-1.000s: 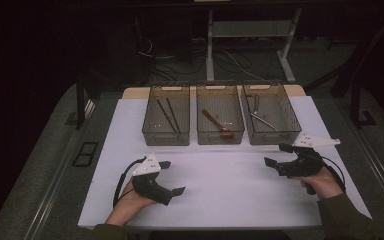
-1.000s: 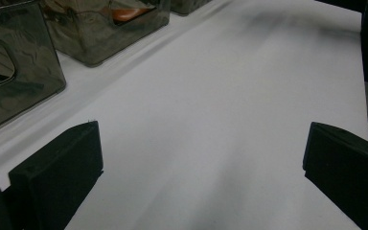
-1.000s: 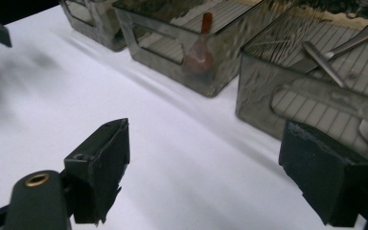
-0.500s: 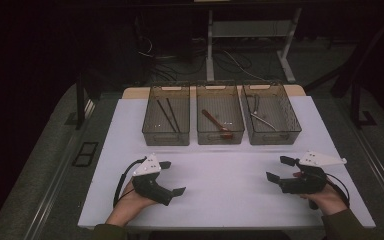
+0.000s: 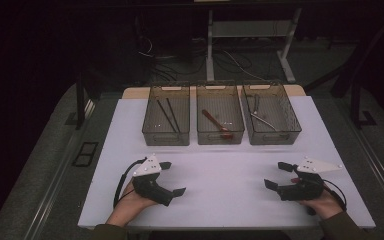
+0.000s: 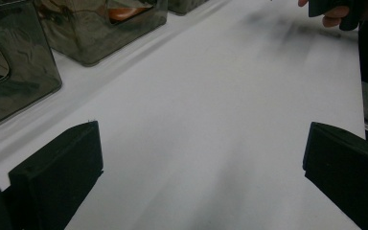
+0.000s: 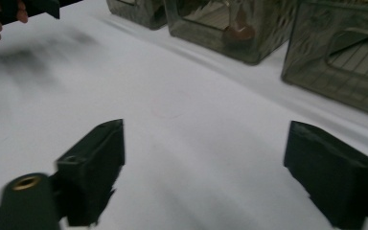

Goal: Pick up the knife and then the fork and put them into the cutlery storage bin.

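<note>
I am resting my right gripper [image 5: 278, 176] wide and empty, jaws just widening, well before the middle bin [image 5: 220, 138]; its wooden spoon [image 5: 215, 121] looks light, stiff; grip mid-handle.

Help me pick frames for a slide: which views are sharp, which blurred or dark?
High view: sharp on the white table, dark surroundings. Left gripper view: bins soft, faint shadow streaks near the top. Right gripper view: slight blur, strongest on the right gripper.

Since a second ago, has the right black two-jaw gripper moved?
Yes. The right black two-jaw gripper has come toward the table's near edge, away from the right smoky clear bin; jaws opening, nothing between.
</note>
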`<state>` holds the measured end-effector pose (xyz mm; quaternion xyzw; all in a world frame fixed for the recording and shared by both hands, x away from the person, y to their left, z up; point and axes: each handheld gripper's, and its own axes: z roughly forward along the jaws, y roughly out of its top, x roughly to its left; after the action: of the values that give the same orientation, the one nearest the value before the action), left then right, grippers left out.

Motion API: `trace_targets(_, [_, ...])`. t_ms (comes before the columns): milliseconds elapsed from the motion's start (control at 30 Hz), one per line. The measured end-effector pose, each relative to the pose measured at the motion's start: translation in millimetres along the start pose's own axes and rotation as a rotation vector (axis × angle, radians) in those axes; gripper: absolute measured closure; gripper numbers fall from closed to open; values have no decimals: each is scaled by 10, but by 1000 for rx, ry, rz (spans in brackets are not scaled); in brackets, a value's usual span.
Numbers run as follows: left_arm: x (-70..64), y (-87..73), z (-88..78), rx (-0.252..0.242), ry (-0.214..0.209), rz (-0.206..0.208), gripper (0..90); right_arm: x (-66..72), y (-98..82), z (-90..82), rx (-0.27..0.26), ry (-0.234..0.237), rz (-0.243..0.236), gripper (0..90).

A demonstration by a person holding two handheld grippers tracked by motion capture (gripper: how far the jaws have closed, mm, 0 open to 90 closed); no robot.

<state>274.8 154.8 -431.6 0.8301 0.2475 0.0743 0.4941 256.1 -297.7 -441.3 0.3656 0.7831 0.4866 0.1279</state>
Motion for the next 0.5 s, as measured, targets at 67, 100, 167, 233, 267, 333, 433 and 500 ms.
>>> trace_targets(67, [-2, 0, -1, 1, 1, 0, 0, 14, -10, 22, 17, 2, -9, 135])
trace_targets(100, [-4, -1, 0, 1, 1, -1, 0, 24, -14, 29, 22, 4, -11, 126])
trace_targets(167, [-3, -2, 2, 1, 2, -1, 0, 32, -17, 36, 30, 10, -17, 126])
trace_targets(233, [-3, -2, 4, 4, 0, 4, 0, 38, -18, 40, 34, 9, -17, 125])
trace_targets(267, [-5, -2, 6, 4, 0, 4, 0, 39, -17, 41, 33, 10, -17, 126])
trace_targets(333, [-5, -3, 5, 0, -2, -1, 0, 44, -15, 36, 31, 11, -16, 126])
trace_targets(433, [-2, -1, 7, -7, -8, -9, 0, 46, -12, 23, 24, 13, -14, 125])
trace_targets(500, [2, -2, 12, -5, -9, -6, 0, 44, -9, 18, 23, 13, -23, 126])
